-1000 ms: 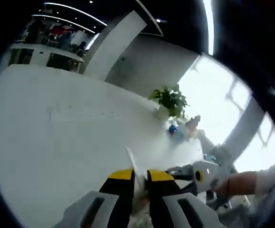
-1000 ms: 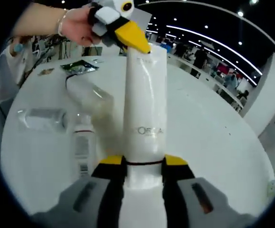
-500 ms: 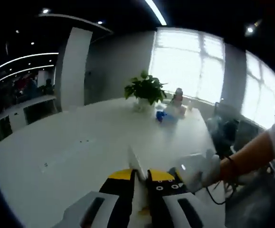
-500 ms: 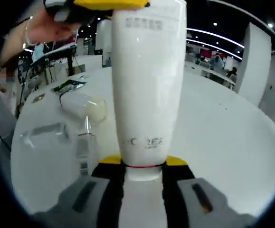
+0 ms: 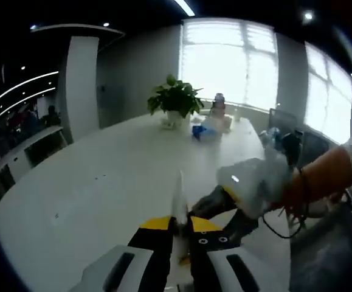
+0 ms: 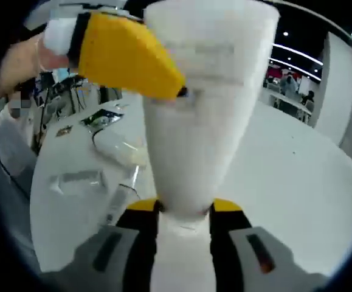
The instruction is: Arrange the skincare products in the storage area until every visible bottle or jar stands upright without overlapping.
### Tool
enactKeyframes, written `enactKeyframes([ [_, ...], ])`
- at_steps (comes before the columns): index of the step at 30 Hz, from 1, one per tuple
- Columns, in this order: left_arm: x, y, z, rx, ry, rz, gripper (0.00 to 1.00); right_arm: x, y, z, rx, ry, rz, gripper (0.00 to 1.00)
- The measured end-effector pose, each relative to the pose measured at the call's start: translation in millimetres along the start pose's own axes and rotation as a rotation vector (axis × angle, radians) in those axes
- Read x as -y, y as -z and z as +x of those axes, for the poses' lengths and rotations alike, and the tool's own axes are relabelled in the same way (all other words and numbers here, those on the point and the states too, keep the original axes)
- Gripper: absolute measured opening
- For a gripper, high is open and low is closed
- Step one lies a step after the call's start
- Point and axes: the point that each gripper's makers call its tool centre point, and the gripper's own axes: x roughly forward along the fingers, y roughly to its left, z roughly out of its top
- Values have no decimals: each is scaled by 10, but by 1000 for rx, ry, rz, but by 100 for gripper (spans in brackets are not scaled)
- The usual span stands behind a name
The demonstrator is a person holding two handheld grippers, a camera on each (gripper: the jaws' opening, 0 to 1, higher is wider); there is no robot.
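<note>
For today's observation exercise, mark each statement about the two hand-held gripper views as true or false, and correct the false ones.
1. The right hand-held gripper clamps the narrow end of a white tube. True.
2. The left hand-held gripper grips the tube's flat sealed edge. True.
3. The white tube stands upright on the table by itself. False: it is held between both grippers, off the white table.
4. Other products lie on the table left of the tube in the right gripper view. True: a clear bottle and others lie there on their sides.
5. A potted plant lies tipped over. False: it stands upright at the far end of the table.
</note>
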Motion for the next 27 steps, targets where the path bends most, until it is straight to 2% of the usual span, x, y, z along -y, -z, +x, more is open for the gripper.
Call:
enactKeyframes([
  [1,5,21,12,-12,9,15,10,-9,-13,-29,-4,-50,58,32],
  [2,9,31,19,-17,11,15,10,-9,8,-26,-14,-54,69,32],
  [4,2,66,50,-30,16,6,11,-2,7,-14,-3,-31,34,32],
  [10,43,157,42,-44,61,-36,13,-92,25,-46,5,17,82,31],
  [14,101,206,-6,-31,98,-57,13,-154,29,-76,36,88,119,31],
  [16,144,236,-31,-18,121,-52,14,-202,40,-98,50,145,150,32],
  [20,187,286,-49,-7,159,-41,15,-255,53,-114,47,227,190,32],
  [24,208,330,-57,-2,171,-49,16,-280,55,-112,35,271,200,32],
  [27,208,336,-51,5,169,-38,17,-267,61,-109,27,276,187,32],
])
